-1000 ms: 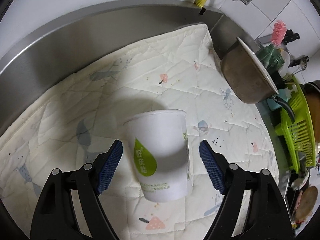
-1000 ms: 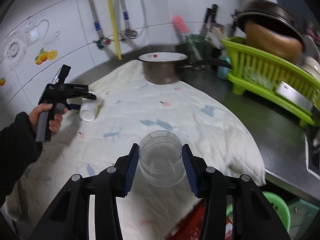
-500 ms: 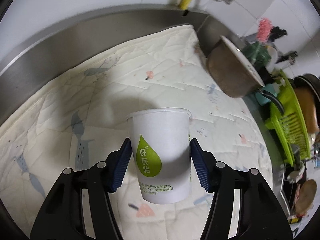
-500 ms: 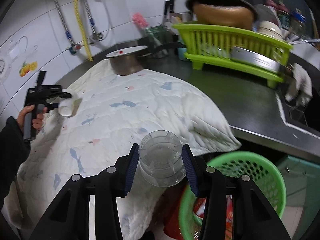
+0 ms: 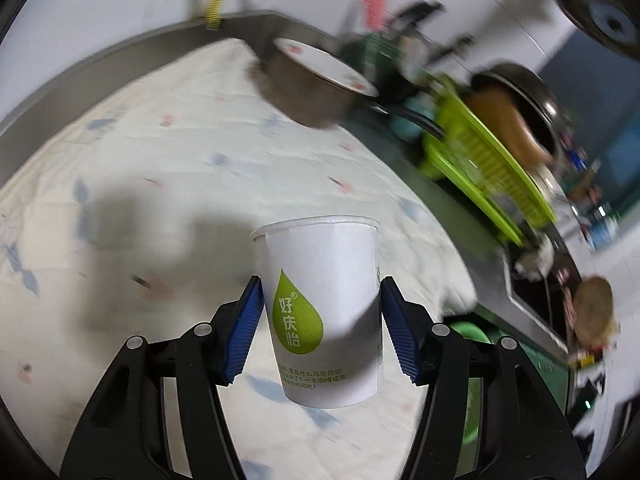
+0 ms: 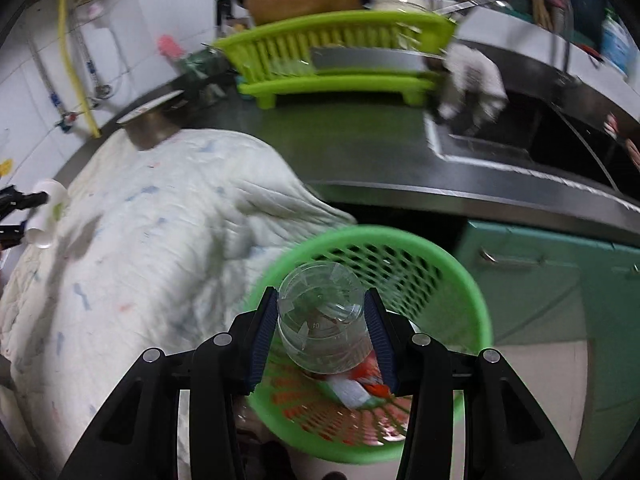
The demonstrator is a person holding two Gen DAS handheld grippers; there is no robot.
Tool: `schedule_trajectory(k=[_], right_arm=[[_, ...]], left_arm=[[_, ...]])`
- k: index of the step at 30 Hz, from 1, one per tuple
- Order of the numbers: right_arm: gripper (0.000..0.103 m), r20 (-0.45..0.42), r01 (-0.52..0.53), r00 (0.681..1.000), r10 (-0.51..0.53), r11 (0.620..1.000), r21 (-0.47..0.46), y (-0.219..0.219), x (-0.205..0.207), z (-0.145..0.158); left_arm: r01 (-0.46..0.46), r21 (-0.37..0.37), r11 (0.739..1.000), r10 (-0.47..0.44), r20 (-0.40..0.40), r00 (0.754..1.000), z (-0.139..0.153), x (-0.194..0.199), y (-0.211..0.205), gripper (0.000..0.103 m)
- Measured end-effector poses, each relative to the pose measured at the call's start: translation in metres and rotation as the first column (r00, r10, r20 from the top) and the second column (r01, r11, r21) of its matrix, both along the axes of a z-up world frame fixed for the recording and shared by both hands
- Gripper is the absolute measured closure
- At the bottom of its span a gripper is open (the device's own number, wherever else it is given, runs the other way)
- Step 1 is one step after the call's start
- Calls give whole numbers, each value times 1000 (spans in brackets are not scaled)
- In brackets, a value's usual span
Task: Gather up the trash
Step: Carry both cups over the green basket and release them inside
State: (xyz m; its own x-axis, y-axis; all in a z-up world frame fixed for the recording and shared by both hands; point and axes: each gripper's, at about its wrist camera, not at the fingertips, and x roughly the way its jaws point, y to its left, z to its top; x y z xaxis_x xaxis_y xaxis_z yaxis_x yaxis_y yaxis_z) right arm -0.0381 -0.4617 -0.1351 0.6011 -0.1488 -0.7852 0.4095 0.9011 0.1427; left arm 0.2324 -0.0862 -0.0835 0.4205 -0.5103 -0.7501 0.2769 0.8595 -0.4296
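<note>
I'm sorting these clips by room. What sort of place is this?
A home kitchen, most likely: a steel counter with a sink, a green dish rack holding cookware, and a pot by the tiled wall.

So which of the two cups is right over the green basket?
The clear plastic cup in the right gripper; it is see-through and over the green basket. The white paper cup is over the quilt.

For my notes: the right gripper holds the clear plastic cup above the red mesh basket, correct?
Not quite: the mesh basket is green, as the right wrist view shows. The right gripper does hold the clear plastic cup above it.
</note>
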Motion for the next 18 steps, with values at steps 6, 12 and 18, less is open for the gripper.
schedule_trajectory(k=[6,12,18], right_arm=[[60,-30,58,998,-56,998,37,-16,-27,-17],[58,-20,102,995,-100,992,78,-28,-50,-24],[51,13,123,992,-125,987,101,-33,-71,-20]], left_arm=[[164,-20,986,-164,19,986,8,-47,-72,44],[317,-21,948,-316,24,948,8,-90,-143,44],[422,-20,906,-422,-4,906,-3,-123,-201,44]])
